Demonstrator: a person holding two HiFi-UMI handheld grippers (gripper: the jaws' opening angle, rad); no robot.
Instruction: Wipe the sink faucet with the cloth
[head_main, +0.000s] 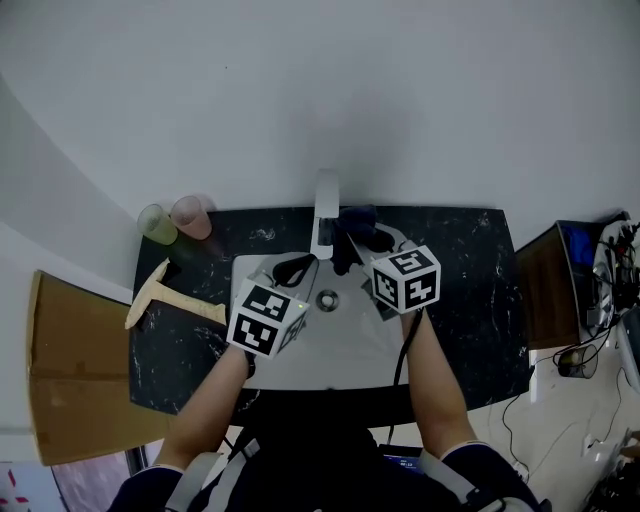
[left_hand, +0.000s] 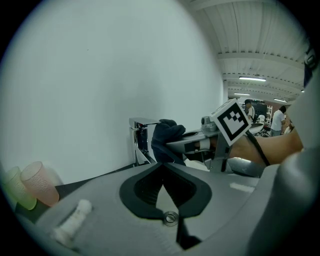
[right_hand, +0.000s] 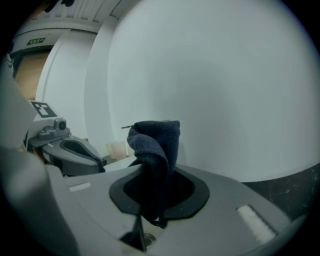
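Note:
A chrome faucet (head_main: 326, 213) stands at the back of the white sink (head_main: 330, 350). My right gripper (head_main: 352, 248) is shut on a dark blue cloth (head_main: 357, 232) and holds it against the right side of the faucet. In the right gripper view the cloth (right_hand: 155, 148) rises from the jaws and hides most of the faucet. The left gripper view shows the faucet (left_hand: 139, 142) with the cloth (left_hand: 167, 137) pressed beside it. My left gripper (head_main: 298, 269) hovers over the sink just left of the faucet, its jaws (left_hand: 162, 166) shut with nothing between them.
The black marble counter (head_main: 470, 300) surrounds the sink. A green cup (head_main: 157, 224) and a pink cup (head_main: 190, 216) stand at its back left corner. A wooden tool (head_main: 165, 296) lies on the left counter. The drain (head_main: 327, 299) sits in the basin. A white wall rises behind.

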